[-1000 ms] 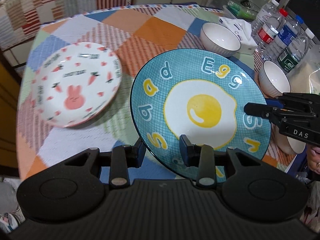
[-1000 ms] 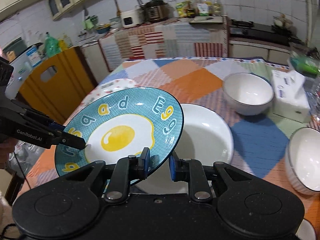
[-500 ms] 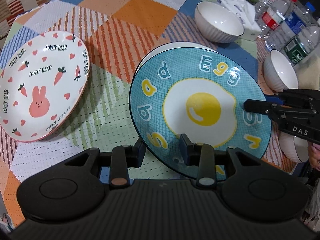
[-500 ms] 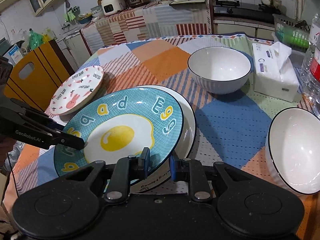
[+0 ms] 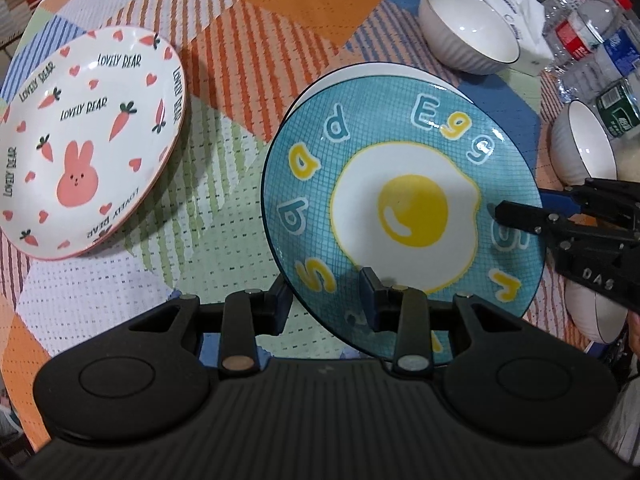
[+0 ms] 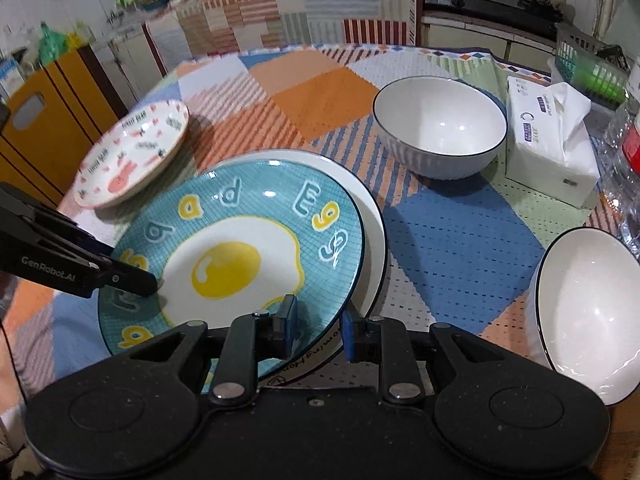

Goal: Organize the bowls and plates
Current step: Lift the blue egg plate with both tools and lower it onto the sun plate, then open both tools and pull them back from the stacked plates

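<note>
A blue fried-egg plate (image 5: pixel 404 216) (image 6: pixel 240 256) lies over a white plate (image 6: pixel 372 240) whose rim shows behind it (image 5: pixel 372 70). My left gripper (image 5: pixel 324 300) is shut on the egg plate's near rim, one finger under and one on top. My right gripper (image 6: pixel 318 328) grips the plate's other edge; it shows as a black tool in the left wrist view (image 5: pixel 560 232). A white rabbit-and-carrot plate (image 5: pixel 80 148) (image 6: pixel 136 156) lies to the left. Two white bowls (image 6: pixel 440 128) (image 6: pixel 588 312) stand at the right.
A tissue pack (image 6: pixel 548 148) and water bottles (image 5: pixel 592 48) stand at the table's far right. A patchwork cloth (image 5: pixel 248 40) covers the table. A green basket (image 6: pixel 588 64) and kitchen counters are beyond it.
Both grippers have lowered the egg plate down over the white plate. The right gripper's fingers have spread a little wider on the rim.
</note>
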`<state>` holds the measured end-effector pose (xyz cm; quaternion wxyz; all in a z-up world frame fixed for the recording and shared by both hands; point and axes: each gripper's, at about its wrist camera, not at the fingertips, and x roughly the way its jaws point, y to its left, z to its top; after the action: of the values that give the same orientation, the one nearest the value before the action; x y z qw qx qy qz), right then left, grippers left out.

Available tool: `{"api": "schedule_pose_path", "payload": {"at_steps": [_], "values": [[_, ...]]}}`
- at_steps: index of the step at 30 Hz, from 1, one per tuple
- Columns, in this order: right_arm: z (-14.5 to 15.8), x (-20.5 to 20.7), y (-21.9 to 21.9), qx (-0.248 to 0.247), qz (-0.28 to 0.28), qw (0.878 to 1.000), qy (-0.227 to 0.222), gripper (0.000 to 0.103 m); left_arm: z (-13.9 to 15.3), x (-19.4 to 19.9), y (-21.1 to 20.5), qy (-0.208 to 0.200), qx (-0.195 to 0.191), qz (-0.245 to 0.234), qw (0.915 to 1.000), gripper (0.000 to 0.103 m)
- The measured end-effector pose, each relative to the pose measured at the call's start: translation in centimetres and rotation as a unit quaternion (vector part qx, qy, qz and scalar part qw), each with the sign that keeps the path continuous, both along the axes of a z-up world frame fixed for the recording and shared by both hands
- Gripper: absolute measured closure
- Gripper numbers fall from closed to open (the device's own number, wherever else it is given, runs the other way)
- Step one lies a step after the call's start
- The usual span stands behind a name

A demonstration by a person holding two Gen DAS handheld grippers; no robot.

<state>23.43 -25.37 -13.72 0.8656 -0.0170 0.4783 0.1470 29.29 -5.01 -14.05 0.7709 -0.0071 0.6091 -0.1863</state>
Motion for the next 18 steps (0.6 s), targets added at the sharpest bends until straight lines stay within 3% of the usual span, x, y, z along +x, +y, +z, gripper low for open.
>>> {"api": "schedule_pose_path", "payload": {"at_steps": [11,15,18], "values": [[0.3,0.9,2.7,-0.104,-0.019,0.994,0.011,0.068,-0.7,0.8,-1.0,0.024,0.009,0.013,0.9996,0.07],[-0.8,0.2,5.0,-0.203,0.018,0.979,-0.01,0.067,-0.6,0.6,-1.3,0.01,0.013,0.011,0.9998,0.07],[-0.9,0.0,5.4,-0.223,0.029,0.974,-0.027,0.067,-0.4,0.3,-0.8,0.008,0.001,0.023,0.9997,0.071]]}}
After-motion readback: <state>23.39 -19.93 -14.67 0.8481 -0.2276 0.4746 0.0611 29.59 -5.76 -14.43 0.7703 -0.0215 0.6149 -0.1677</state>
